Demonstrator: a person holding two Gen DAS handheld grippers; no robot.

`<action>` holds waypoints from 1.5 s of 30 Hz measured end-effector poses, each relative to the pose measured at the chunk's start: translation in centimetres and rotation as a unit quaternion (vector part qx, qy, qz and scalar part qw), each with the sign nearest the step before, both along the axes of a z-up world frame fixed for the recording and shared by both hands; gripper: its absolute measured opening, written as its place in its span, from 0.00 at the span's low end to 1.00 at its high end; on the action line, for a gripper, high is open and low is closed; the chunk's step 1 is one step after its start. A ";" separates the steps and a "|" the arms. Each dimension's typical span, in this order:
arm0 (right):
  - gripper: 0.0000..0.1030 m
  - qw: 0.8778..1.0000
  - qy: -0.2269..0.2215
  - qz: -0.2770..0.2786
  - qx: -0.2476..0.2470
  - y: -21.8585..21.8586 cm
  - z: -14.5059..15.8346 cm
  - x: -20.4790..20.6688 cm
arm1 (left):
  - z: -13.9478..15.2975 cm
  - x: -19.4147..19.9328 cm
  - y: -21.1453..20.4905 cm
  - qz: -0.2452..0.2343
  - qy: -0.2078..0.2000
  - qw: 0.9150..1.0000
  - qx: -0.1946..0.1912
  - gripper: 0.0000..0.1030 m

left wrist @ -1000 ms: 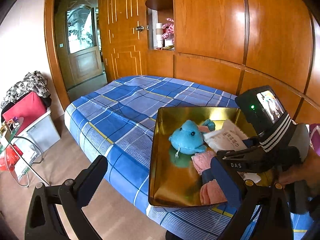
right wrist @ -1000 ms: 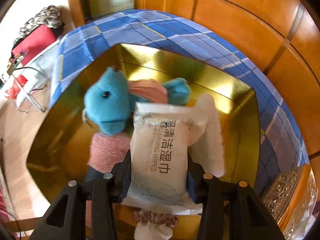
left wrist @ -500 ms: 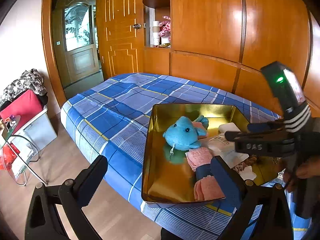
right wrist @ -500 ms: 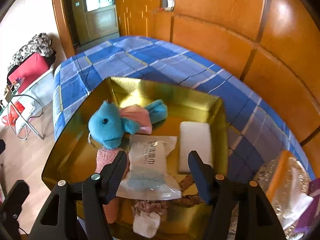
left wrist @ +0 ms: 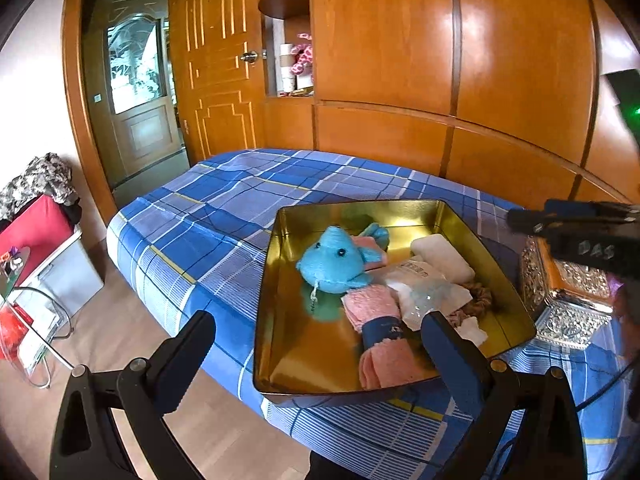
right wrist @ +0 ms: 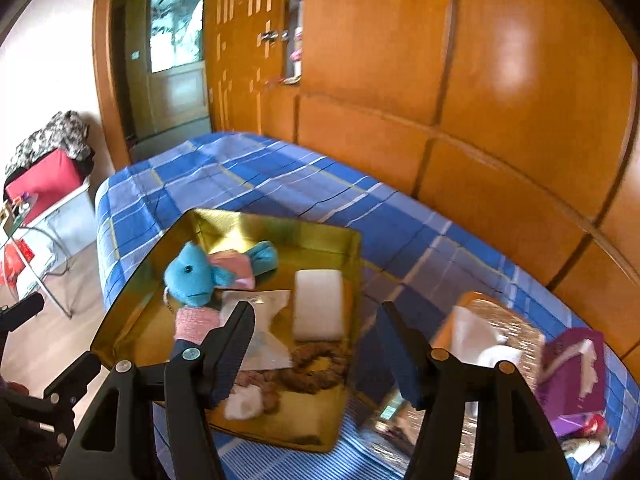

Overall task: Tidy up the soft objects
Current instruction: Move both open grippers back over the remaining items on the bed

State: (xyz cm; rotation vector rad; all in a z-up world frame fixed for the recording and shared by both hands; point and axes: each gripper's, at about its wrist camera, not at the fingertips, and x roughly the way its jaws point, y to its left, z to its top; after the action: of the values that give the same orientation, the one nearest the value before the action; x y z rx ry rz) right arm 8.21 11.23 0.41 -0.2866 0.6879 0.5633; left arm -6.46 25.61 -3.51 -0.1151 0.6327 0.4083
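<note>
Having let go of the wipes packet (right wrist: 256,332) inside the gold tray (right wrist: 352,240), the empty, open right gripper (right wrist: 316,340) is swinging toward the tissue box (right wrist: 472,332), while the left gripper (left wrist: 320,344) is gaping idle.
</note>
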 end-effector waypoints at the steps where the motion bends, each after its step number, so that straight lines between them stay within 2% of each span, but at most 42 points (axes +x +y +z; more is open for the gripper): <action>1: 0.62 1.000 -0.004 -0.005 0.003 -0.7 0.3 -0.1 | 0.0 0.0 -0.2 -0.003 0.000 1.000 0.002 1.00; 8: 0.62 0.997 -0.026 -0.066 0.024 -7.4 2.2 0.4 | 0.2 0.1 -2.3 -0.033 0.000 0.999 0.023 1.00; 16: 0.62 0.986 -0.047 -0.158 0.022 -16.6 3.2 1.6 | 0.8 0.4 -4.7 -0.063 0.001 0.998 0.032 1.00; 22: 0.62 0.970 -0.047 -0.237 0.026 -24.2 3.2 1.8 | 1.7 1.0 -7.6 -0.107 -0.002 0.994 0.037 1.00; 29: 0.62 0.943 -0.036 -0.327 0.039 -32.5 2.4 1.9 | 3.2 2.0 -12.1 -0.179 -0.007 0.982 0.058 1.00; 34: 0.62 0.910 -0.022 -0.410 0.062 -39.5 0.8 2.5 | 4.8 2.7 -15.2 -0.232 -0.016 0.971 0.056 1.00; 37: 0.62 0.881 -0.012 -0.467 0.072 -44.1 -0.8 2.9 | 5.9 3.0 -17.1 -0.277 -0.023 0.960 0.044 1.00; 41: 0.62 0.837 0.012 -0.540 0.094 -50.1 -4.1 2.6 | 7.3 3.5 -20.3 -0.343 -0.036 0.938 0.033 1.00; 43: 0.62 0.816 0.024 -0.565 0.119 -52.3 -5.5 1.8 | 8.0 3.8 -22.1 -0.372 -0.040 0.927 0.026 1.00; 45: 0.62 0.788 0.054 -0.590 0.165 -54.5 -6.7 1.2 | 8.6 4.3 -24.0 -0.397 -0.047 0.916 0.021 1.00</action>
State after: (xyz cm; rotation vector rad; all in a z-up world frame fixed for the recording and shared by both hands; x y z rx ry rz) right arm 9.38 -43.29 -6.27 0.5196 0.7239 -0.5249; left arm -2.20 1.62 5.11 0.1659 0.5240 -0.3702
